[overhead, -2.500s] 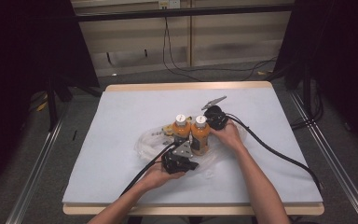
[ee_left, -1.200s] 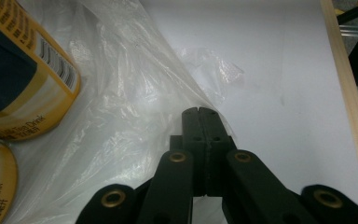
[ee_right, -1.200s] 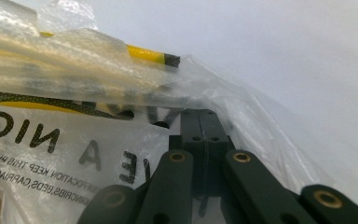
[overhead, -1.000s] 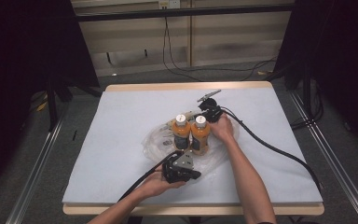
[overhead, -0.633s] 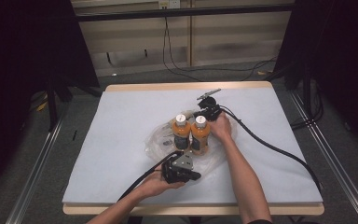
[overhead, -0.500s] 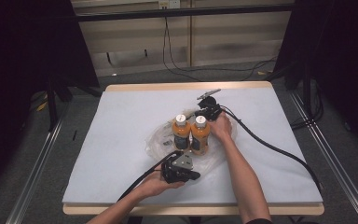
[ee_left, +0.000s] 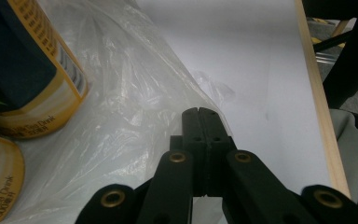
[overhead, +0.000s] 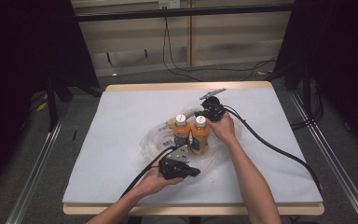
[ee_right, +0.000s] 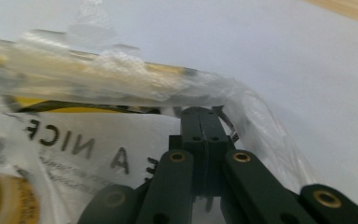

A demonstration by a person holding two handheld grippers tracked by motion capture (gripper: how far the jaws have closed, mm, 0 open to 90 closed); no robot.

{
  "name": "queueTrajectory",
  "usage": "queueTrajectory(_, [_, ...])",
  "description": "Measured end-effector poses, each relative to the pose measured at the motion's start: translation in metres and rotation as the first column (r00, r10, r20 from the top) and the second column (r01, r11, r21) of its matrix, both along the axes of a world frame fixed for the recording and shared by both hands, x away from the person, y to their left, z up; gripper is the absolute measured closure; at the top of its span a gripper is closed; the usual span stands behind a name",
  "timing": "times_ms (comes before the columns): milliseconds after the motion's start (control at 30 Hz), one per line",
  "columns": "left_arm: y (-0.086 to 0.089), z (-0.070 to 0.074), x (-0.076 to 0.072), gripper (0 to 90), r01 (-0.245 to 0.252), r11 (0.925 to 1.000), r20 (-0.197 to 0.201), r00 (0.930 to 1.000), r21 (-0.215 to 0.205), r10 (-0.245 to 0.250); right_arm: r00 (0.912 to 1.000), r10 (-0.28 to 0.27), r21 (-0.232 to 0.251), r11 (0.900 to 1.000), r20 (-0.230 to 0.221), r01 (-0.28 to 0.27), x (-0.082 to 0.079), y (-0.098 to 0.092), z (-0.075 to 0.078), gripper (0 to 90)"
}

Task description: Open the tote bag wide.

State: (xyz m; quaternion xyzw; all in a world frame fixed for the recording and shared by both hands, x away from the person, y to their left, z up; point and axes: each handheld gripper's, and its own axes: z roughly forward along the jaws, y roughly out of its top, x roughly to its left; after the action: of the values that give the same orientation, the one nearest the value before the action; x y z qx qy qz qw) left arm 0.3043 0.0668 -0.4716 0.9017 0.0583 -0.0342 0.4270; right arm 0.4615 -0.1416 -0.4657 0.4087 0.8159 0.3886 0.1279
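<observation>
Two orange drink bottles with white caps [overhead: 192, 134] stand upright, side by side and touching, near the middle of the table [overhead: 121, 116], which has a pale grey-white top and a light wooden edge. They stand on a thin, clear, crinkly plastic bag [overhead: 156, 140] that lies spread out around them. In the high view the left claw [overhead: 192, 172] is held in the person's left hand, just in front of the bottles on the near side, and it points to the right. In the left gripper view the left claw [ee_left: 199, 112] has its two black jaws pressed flat together, and the tips lie over the edge of the clear bag [ee_left: 135, 116]; I cannot tell if a bit of plastic is caught between them. The yellow and dark blue labels of the bottles [ee_left: 23, 70] show at the left of that view. In the high view the right claw [overhead: 200, 112] is held in the person's right hand, just behind the right bottle, and it points to the left. In the right gripper view the right claw [ee_right: 199, 112] also has its jaws closed tight, and the tips sit right at a fold of the bag [ee_right: 98, 84]. Black printed letters show on the plastic there. I cannot tell if the jaws pinch the bag.
</observation>
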Motion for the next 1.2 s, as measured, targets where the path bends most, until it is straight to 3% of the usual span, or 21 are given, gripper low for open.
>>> queueTrajectory(167, [0.004, 0.004, 0.003, 90.0, -0.037, 0.9988, 0.013, 0.9992, -0.033, 0.037, 0.9991, 0.031, 0.005, 1.0, 0.029, -0.031, -0.015, -0.005, 0.01, 90.0])
queueTrajectory(300, [0.008, 0.008, 0.005, 90.0, -0.062, 0.9968, 0.024, 0.9977, -0.051, 0.063, 0.9987, 0.032, 0.05, 0.998, 0.041, -0.034, -0.024, -0.015, 0.015, 90.0])
queueTrajectory(400, [0.01, 0.011, 0.004, 89.1, -0.083, 0.9944, 0.041, 0.9955, -0.066, 0.086, 0.9976, 0.037, 0.057, 0.998, 0.058, -0.04, -0.031, -0.02, 0.019, 90.0])
queueTrajectory(600, [0.017, 0.018, 0.006, 79.0, -0.095, 0.9896, 0.019, 0.9951, -0.109, 0.097, 0.995, 0.052, 0.101, 0.993, 0.085, -0.061, -0.047, -0.027, 0.026, 90.0])
queueTrajectory(800, [0.02, 0.025, 0.007, 66.2, -0.119, 0.9842, 0.026, 0.992, -0.131, 0.123, 0.9957, 0.04, 0.097, 0.994, 0.084, -0.048, -0.061, -0.035, 0.03, 84.0])
queueTrajectory(967, [0.023, 0.029, 0.006, 52.7, -0.136, 0.9812, 0.039, 0.989, -0.137, 0.143, 0.9951, 0.038, 0.113, 0.992, 0.091, -0.048, -0.072, -0.043, 0.032, 73.8])
queueTrajectory(1067, [0.025, 0.034, 0.007, 45.2, -0.147, 0.9777, 0.037, 0.9874, -0.15, 0.154, 0.9946, 0.031, 0.136, 0.99, 0.1, -0.044, -0.08, -0.047, 0.036, 56.8])
queueTrajectory(1200, [0.03, 0.04, 0.008, 35.6, -0.166, 0.9726, 0.045, 0.9834, -0.162, 0.176, 0.9918, 0.042, 0.14, 0.988, 0.121, -0.059, -0.09, -0.054, 0.043, 47.7])
